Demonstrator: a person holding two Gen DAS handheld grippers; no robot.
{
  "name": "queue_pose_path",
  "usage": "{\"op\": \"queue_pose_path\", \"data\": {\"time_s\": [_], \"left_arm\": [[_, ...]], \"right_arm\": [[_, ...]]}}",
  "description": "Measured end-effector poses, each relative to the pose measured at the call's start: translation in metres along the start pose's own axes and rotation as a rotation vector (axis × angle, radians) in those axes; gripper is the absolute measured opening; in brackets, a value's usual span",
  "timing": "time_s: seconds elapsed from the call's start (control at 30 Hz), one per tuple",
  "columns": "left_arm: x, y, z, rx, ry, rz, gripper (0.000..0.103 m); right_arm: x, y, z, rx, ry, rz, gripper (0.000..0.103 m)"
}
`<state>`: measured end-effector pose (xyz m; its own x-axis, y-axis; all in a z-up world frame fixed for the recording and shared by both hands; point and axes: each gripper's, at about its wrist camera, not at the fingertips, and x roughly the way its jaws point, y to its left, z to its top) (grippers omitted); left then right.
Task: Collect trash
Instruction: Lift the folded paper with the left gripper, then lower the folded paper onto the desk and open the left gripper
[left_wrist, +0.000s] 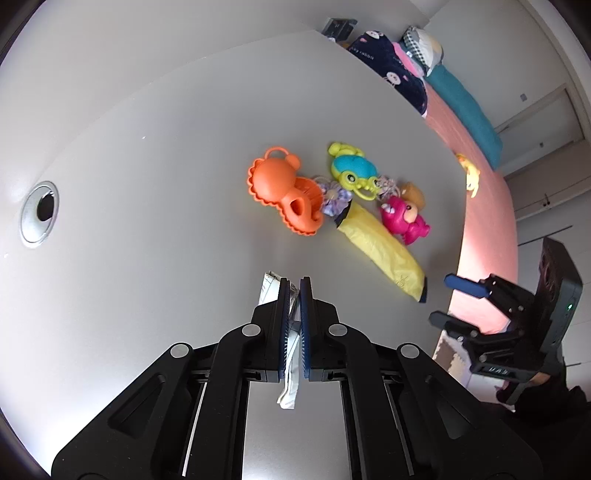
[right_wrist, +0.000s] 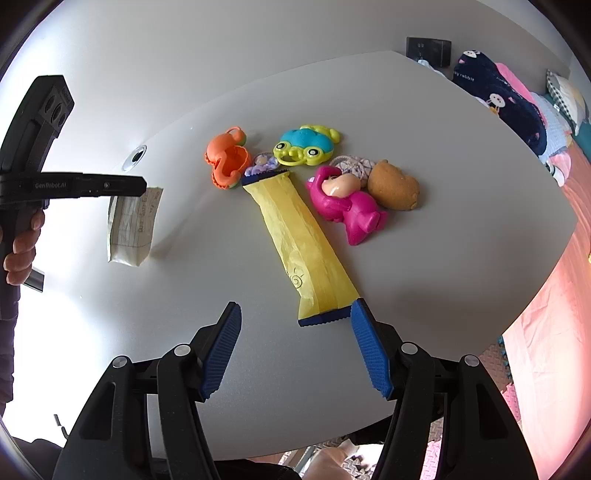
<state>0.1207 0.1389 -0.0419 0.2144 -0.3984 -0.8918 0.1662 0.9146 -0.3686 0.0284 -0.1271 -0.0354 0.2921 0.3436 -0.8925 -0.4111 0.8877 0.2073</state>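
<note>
My left gripper (left_wrist: 294, 282) is shut on a white paper wrapper (left_wrist: 289, 384) and holds it above the white table (left_wrist: 147, 229). In the right wrist view the wrapper (right_wrist: 131, 225) hangs from the left gripper (right_wrist: 142, 185) above the table's left side. A long yellow wrapper with dark blue ends (right_wrist: 301, 247) lies on the table among toys; it also shows in the left wrist view (left_wrist: 382, 251). My right gripper (right_wrist: 295, 314) is open, just above the table, with its jaws either side of the yellow wrapper's near end.
Toys lie near the yellow wrapper: an orange one (right_wrist: 226, 160), a blue-green one (right_wrist: 306, 146), a pink one (right_wrist: 345, 205), a brown one (right_wrist: 393, 186). A cable hole (right_wrist: 136, 157) is in the table. A pink bed with pillows (right_wrist: 509, 96) is to the right.
</note>
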Motion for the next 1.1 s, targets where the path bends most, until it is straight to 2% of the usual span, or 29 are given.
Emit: {"op": "queue_pose_path", "data": {"time_s": [0.2, 0.27, 0.3, 0.33, 0.4, 0.5, 0.6, 0.77, 0.93, 0.97, 1.0, 1.03, 1.07, 1.1], "left_arm": [[0.008, -0.005, -0.013, 0.028, 0.077, 0.082, 0.006], [0.017, -0.005, -0.016, 0.035, 0.092, 0.132, 0.008], [0.02, -0.006, -0.018, 0.034, 0.094, 0.156, 0.019], [0.021, -0.005, -0.02, 0.029, 0.094, 0.169, 0.042], [0.019, -0.005, -0.023, 0.021, 0.067, 0.188, 0.069], [0.018, -0.008, -0.029, 0.031, 0.064, 0.194, 0.07], [0.024, -0.008, -0.038, 0.017, 0.093, 0.203, 0.07], [0.035, -0.019, -0.052, 0.029, 0.122, 0.175, 0.07], [0.042, -0.03, -0.061, 0.063, 0.123, 0.213, 0.07], [0.042, -0.033, -0.062, 0.068, 0.113, 0.225, 0.068], [0.042, -0.036, -0.064, 0.086, 0.1, 0.248, 0.057], [0.042, -0.038, -0.065, 0.103, 0.093, 0.266, 0.051], [0.041, -0.039, -0.065, 0.103, 0.089, 0.264, 0.05], [0.041, -0.038, -0.065, 0.096, 0.078, 0.259, 0.041]], "right_arm": [[0.001, 0.004, 0.003, -0.013, -0.003, 0.012, 0.063], [0.001, 0.005, 0.003, -0.02, -0.001, 0.015, 0.063], [0.002, 0.006, 0.003, -0.021, 0.0, 0.016, 0.063], [0.002, 0.006, 0.003, -0.023, 0.002, 0.016, 0.064], [0.002, 0.005, 0.003, -0.024, 0.004, 0.015, 0.063], [0.003, 0.002, 0.002, -0.017, 0.006, 0.014, 0.063], [0.003, -0.001, 0.002, -0.012, 0.006, 0.015, 0.063], [0.004, -0.002, 0.001, -0.014, 0.008, 0.019, 0.063], [0.006, -0.002, 0.002, -0.024, 0.008, 0.024, 0.064], [0.006, -0.002, 0.003, -0.028, 0.009, 0.025, 0.063], [0.007, -0.001, 0.004, -0.032, 0.009, 0.026, 0.063], [0.008, 0.0, 0.006, -0.037, 0.008, 0.028, 0.063], [0.009, 0.0, 0.008, -0.041, 0.008, 0.029, 0.063], [0.01, 0.001, 0.009, -0.045, 0.009, 0.029, 0.063]]}}
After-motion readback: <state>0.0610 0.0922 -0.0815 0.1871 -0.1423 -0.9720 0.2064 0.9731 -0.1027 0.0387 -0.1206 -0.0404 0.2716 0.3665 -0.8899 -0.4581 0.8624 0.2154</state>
